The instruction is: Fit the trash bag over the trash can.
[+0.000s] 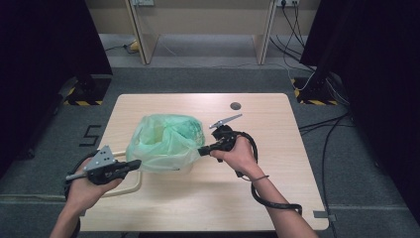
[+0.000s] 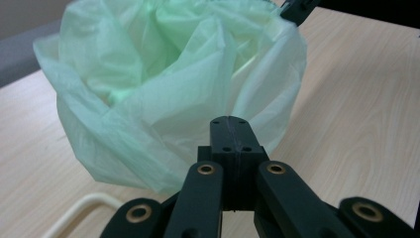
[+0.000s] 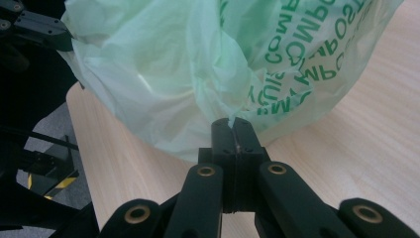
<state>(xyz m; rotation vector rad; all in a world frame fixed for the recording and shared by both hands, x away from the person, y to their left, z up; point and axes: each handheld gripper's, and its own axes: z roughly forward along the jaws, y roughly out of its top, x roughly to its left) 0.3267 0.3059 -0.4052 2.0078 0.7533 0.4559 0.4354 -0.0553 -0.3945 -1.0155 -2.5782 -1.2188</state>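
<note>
Left gripper [image 1: 132, 164] pinches the near-left edge of a pale green plastic bag [image 1: 166, 142], jaws pressed together on the film in the left gripper view [image 2: 232, 130]. Right gripper [image 1: 203, 150] likewise clamps the bag's edge at its 3 o'clock side, jaws closed on a fold of film in the right gripper view [image 3: 232, 130]. Bag stands puffed at the centre of the wooden table [image 1: 277, 163], mouth upward, green lettering [image 3: 302, 59] on one side. Cream curved handle [image 1: 130, 187] lies at the bag's 7 o'clock.
</note>
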